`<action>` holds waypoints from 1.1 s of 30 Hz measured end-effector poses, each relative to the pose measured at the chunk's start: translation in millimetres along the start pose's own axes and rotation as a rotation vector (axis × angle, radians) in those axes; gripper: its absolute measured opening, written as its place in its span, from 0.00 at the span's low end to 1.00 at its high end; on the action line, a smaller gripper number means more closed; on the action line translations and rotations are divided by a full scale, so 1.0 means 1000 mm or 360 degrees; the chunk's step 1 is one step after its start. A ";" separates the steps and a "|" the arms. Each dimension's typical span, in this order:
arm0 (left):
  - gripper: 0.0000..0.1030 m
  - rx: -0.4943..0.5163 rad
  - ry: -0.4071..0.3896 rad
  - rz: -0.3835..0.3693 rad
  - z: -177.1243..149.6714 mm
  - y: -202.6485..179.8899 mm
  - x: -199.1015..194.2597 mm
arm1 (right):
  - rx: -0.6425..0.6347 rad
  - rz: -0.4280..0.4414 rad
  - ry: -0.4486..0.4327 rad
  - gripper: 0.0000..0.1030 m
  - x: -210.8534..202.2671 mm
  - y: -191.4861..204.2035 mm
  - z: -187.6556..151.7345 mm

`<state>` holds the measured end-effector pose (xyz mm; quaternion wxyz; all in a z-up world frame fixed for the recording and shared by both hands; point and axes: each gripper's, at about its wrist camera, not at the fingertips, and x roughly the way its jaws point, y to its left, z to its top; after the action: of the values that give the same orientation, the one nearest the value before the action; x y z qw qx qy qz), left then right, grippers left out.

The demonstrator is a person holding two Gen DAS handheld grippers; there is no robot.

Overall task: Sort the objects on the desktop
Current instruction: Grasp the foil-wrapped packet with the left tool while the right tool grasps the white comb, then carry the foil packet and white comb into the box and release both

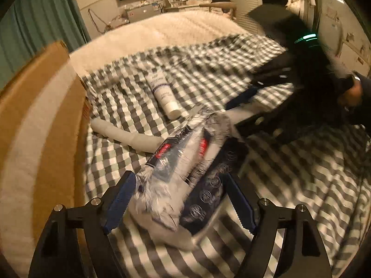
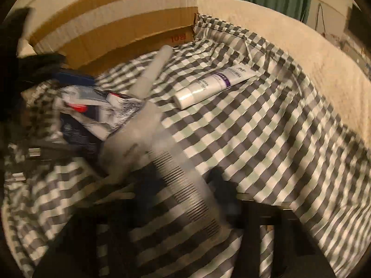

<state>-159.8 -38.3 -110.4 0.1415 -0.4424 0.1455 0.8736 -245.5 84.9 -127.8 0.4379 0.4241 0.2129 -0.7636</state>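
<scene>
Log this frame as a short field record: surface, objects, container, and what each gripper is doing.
surface: checked cloth over a pale bed cover
container: cardboard box at the cloth's edge
objects: white tube lying flat; crinkly packet on a dark box; long white comb
left gripper: jaws open, fingers either side of the packet, not closed on it
right gripper: blurred by motion; seems to hold the comb's toothed end, handle pointing toward the cardboard box
image quality: heavy motion blur in the right wrist view
</scene>
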 end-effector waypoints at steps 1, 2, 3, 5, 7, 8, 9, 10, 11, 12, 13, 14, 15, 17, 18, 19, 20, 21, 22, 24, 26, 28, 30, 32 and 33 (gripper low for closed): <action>0.79 -0.0044 0.0019 -0.0046 0.000 0.005 0.007 | 0.0016 -0.0021 0.0015 0.35 -0.002 0.002 -0.003; 0.79 -0.0110 0.0028 -0.0103 -0.001 0.010 0.011 | 0.0030 -0.0045 0.0026 0.34 -0.004 0.004 -0.006; 0.79 -0.0186 0.0035 -0.0166 -0.003 0.017 0.014 | 0.0043 -0.0071 0.0033 0.32 -0.007 0.008 -0.009; 0.70 -0.0284 0.0051 -0.0231 -0.006 0.024 0.015 | 0.0105 -0.0095 0.0063 0.30 -0.015 0.014 -0.017; 0.44 -0.0279 0.0053 -0.0237 -0.010 0.021 0.007 | 0.0185 -0.0101 0.0091 0.27 -0.024 0.018 -0.025; 0.36 -0.0274 0.0058 -0.0248 -0.011 0.018 0.003 | 0.0214 -0.0122 0.0098 0.27 -0.029 0.020 -0.028; 0.29 -0.0285 0.0066 -0.0245 -0.012 0.016 -0.003 | 0.0246 -0.0142 0.0110 0.25 -0.034 0.022 -0.031; 0.25 -0.0300 0.0083 -0.0230 -0.013 0.013 -0.008 | 0.0289 -0.0164 0.0131 0.23 -0.041 0.024 -0.037; 0.23 -0.0309 0.0090 -0.0219 -0.013 0.012 -0.010 | 0.0321 -0.0180 0.0137 0.23 -0.047 0.026 -0.042; 0.21 -0.0318 0.0098 -0.0226 -0.015 0.009 -0.015 | 0.0349 -0.0181 0.0148 0.23 -0.051 0.027 -0.047; 0.20 -0.0326 0.0101 -0.0234 -0.016 0.006 -0.020 | 0.0384 -0.0178 0.0171 0.22 -0.057 0.030 -0.053; 0.20 -0.0331 0.0101 -0.0231 -0.017 0.006 -0.023 | 0.0410 -0.0203 0.0183 0.22 -0.064 0.032 -0.058; 0.20 -0.0348 0.0088 -0.0221 -0.017 0.005 -0.029 | 0.0436 -0.0224 0.0188 0.22 -0.068 0.035 -0.061; 0.20 -0.0420 0.0040 -0.0267 -0.018 0.007 -0.045 | 0.0545 -0.0217 0.0151 0.22 -0.086 0.039 -0.072; 0.20 -0.0464 -0.0002 -0.0280 -0.018 0.008 -0.055 | 0.0591 -0.0221 0.0123 0.22 -0.096 0.041 -0.077; 0.20 -0.0490 -0.0031 -0.0288 -0.017 0.009 -0.064 | 0.0623 -0.0211 0.0101 0.22 -0.104 0.043 -0.080; 0.20 -0.0508 -0.0062 -0.0275 -0.016 0.010 -0.075 | 0.0649 -0.0219 0.0069 0.22 -0.110 0.047 -0.080; 0.20 -0.0521 -0.0105 -0.0247 -0.015 0.011 -0.088 | 0.0683 -0.0212 0.0037 0.22 -0.119 0.051 -0.078; 0.20 -0.0527 -0.0140 -0.0245 -0.012 0.012 -0.100 | 0.0693 -0.0216 0.0010 0.22 -0.124 0.055 -0.072; 0.20 -0.0543 -0.0251 -0.0223 -0.004 0.016 -0.129 | 0.0699 -0.0236 -0.0065 0.22 -0.146 0.065 -0.055; 0.20 -0.0535 -0.0351 -0.0168 0.006 0.024 -0.156 | 0.0686 -0.0239 -0.0144 0.22 -0.161 0.072 -0.032; 0.20 -0.0544 -0.0460 -0.0107 0.015 0.038 -0.182 | 0.0665 -0.0228 -0.0250 0.22 -0.181 0.084 -0.005; 0.20 -0.0607 -0.0560 -0.0115 0.020 0.062 -0.204 | 0.0640 -0.0168 -0.0365 0.22 -0.197 0.096 0.028; 0.20 -0.0673 -0.0619 -0.0064 0.023 0.093 -0.216 | 0.0627 -0.0100 -0.0439 0.22 -0.205 0.106 0.056; 0.20 -0.0694 -0.0631 -0.0024 0.022 0.105 -0.217 | 0.0617 -0.0058 -0.0466 0.22 -0.204 0.111 0.073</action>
<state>-92.0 -152.2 92.7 0.0753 -0.2841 -0.0794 0.9525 -132.7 75.5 88.1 0.3608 0.3812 0.0042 -0.8512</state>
